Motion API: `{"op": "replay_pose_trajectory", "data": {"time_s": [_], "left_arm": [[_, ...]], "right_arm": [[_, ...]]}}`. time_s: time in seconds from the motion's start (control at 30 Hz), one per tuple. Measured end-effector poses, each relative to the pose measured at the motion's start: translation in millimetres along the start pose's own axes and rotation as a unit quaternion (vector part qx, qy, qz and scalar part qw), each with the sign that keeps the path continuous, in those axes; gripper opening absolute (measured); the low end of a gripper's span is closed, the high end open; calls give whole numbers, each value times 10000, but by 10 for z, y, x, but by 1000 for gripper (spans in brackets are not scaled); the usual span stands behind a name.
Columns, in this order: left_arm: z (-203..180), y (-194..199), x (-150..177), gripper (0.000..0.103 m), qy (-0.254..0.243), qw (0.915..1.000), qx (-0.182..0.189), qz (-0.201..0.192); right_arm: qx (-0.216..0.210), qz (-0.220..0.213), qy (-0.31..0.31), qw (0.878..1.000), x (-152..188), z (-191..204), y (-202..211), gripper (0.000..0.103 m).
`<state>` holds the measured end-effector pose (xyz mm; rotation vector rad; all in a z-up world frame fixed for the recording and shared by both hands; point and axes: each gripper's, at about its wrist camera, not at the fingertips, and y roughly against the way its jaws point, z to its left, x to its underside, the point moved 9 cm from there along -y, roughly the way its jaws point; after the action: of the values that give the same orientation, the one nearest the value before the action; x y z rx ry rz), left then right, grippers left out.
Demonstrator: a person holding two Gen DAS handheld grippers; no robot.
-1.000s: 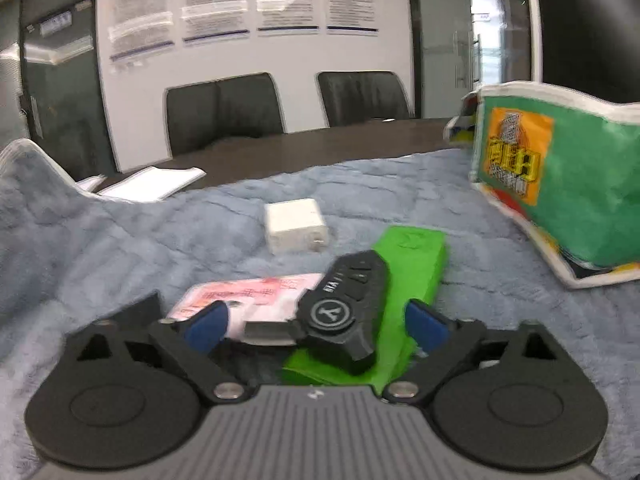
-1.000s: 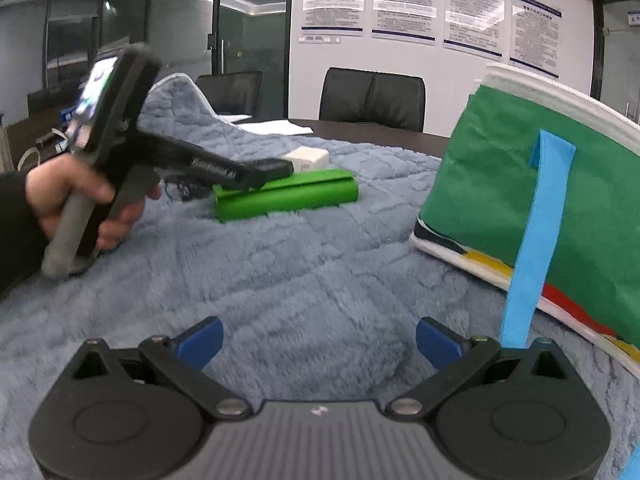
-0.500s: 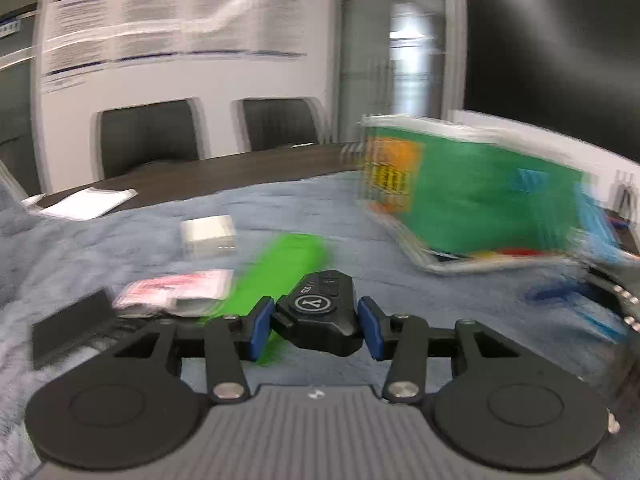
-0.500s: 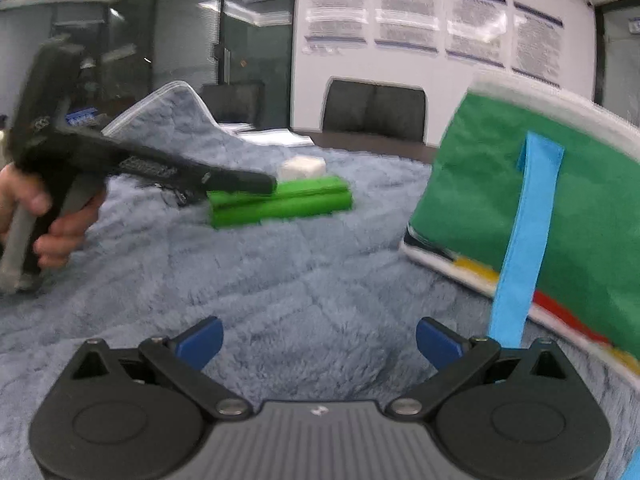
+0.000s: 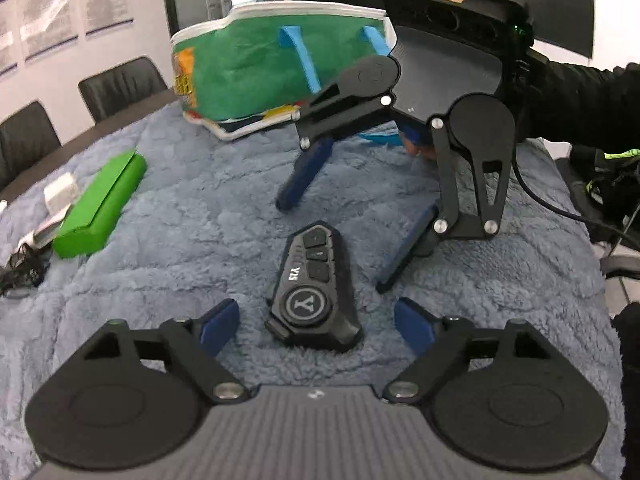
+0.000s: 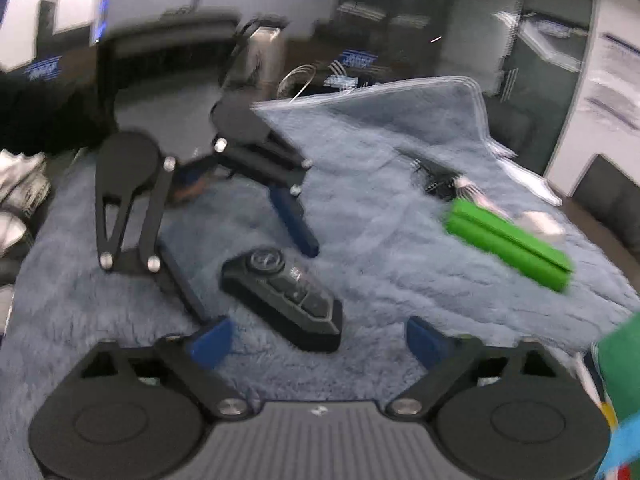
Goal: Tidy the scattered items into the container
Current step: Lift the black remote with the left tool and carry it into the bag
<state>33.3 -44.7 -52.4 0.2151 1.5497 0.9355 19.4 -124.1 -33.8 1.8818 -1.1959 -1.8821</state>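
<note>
A black remote-like device point(image 5: 314, 288) with a round Y button lies flat on the grey-blue blanket point(image 5: 208, 216). My left gripper point(image 5: 316, 324) is open, and the device's near end rests between its blue fingertips. My right gripper point(image 6: 318, 338) is open too, facing the device point(image 6: 286, 286) from the opposite side; it also shows in the left wrist view point(image 5: 332, 248), tips on the blanket. The green bag point(image 5: 272, 64) with blue handles stands behind it. A green box point(image 5: 102, 204) lies at left.
A white adapter point(image 5: 60, 194), a flat packet and a black cable point(image 5: 22, 270) lie beside the green box. Black chairs point(image 5: 120, 86) and a dark table stand beyond the blanket. The right wrist view is blurred by motion.
My left gripper carried the black device to the right toward the bag, set it on the blanket and opened. My right gripper swung round to face the device.
</note>
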Motion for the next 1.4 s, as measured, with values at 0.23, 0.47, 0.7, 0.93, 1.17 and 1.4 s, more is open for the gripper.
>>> {"op": "replay_pose_trajectory", "data": {"time_s": [0.23,0.47,0.7,0.93,1.17,1.4], "left_arm": [[55,82,54,53,180,9998,-34,56],[-89,156,35,48,-272,9995,146,41],[-285,333,-467,47,-1407,9899,24,-172],[-395,218,-1696,47,-2803,9577,114,-648],[-444,-166,-2855,47,-3570,9277,376,-1027],[-230,-852,-3431,47,-3491,9311,731,-760]], "right_arm": [[-608,94,318,9976,-117,33,-57,59],[-626,322,379,9968,-110,181,-14,41],[-2,133,724,9973,-210,222,398,39],[1099,-149,578,9922,-302,-270,1451,38],[2336,143,505,9709,-218,-920,2469,38],[2531,459,1,9664,6,-1756,2875,39]]}}
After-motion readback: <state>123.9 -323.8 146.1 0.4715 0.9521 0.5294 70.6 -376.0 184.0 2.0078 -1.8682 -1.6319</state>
